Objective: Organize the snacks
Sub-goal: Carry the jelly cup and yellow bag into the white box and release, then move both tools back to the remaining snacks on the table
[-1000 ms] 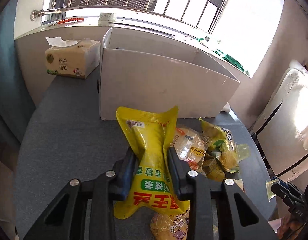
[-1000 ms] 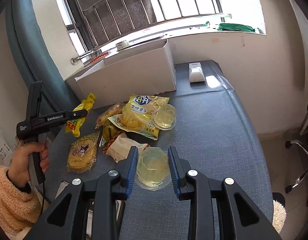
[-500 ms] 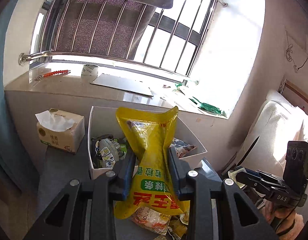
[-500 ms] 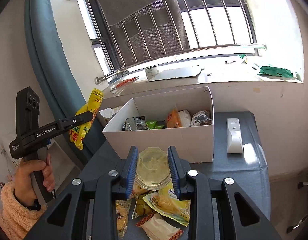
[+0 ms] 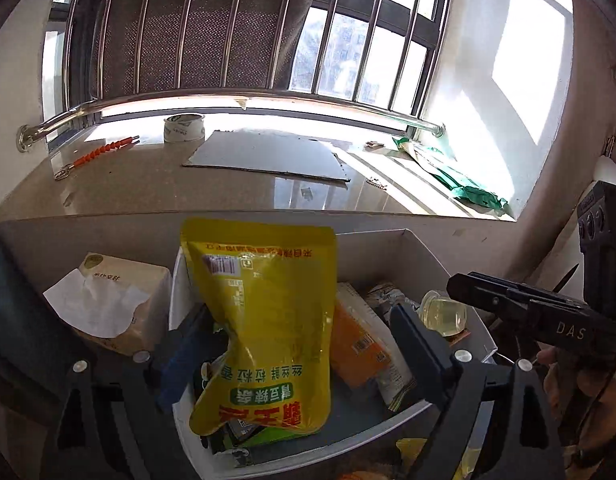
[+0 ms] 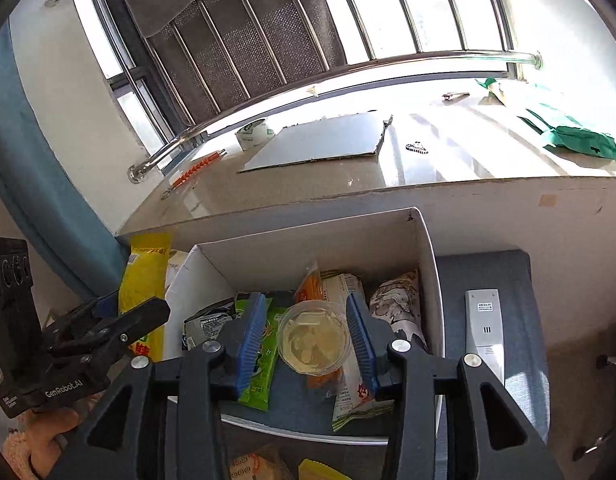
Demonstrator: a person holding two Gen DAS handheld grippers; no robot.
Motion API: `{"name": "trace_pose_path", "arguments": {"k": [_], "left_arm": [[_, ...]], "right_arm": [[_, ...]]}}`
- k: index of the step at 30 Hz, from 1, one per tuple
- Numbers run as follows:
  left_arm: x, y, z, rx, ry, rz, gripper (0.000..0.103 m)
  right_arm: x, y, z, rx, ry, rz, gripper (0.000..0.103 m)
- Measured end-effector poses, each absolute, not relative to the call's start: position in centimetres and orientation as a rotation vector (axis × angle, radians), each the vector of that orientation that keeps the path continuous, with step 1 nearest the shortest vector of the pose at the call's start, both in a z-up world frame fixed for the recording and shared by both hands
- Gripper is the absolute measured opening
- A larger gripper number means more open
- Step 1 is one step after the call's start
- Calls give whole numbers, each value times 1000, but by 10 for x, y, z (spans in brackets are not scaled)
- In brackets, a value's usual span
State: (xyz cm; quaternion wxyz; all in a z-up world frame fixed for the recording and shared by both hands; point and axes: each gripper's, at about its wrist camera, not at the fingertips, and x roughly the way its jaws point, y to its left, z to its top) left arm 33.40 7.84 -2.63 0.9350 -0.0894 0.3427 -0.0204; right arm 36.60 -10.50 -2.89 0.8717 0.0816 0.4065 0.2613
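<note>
Left gripper (image 5: 296,356) is being held over the left end of the white box (image 5: 436,256). Its fingers are spread wide; the yellow pouch (image 5: 268,320) is sitting upright between them, its lower end down among the packets in the box. Whether either pad is touching the pouch cannot be told; a clear gap is seen on the right side.

Right gripper (image 6: 308,340) is being held over the middle of the same box. Its blue-padded fingers (image 6: 250,336) are parted, with the clear jelly cup (image 6: 314,338) between them. The cup is lying just beside the right pad and clear of the left; it appears to be resting on an orange packet (image 6: 312,284), though contact is not certain.

Inside the box, a green packet (image 6: 264,356), a white-and-red packet (image 6: 348,392) and a patterned brown-white packet (image 6: 400,300) are being kept alongside. A tissue pack (image 5: 108,300) is standing just left of the box. A white remote (image 6: 484,328) is lying on the blue tabletop (image 6: 520,280) to the box's right.
</note>
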Motion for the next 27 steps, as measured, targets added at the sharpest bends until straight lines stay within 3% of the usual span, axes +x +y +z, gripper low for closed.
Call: {"name": "trace_pose_path", "arguments": {"k": [1,2,13,27], "left_arm": [[332,78,-27,-179,709,-43,103],[329,78,-28,-171,708,-41,103],[297,73,-4,-109,661,-24,103],[150,47,3,-74,514,-95,103]], "right_arm": [[365,-108,-30,186,847,534,101],[361,-112,-30,201,817,535,103],[320,-121,-4,166,705,578,103],[168,-165,4,74,553,672,103]]}}
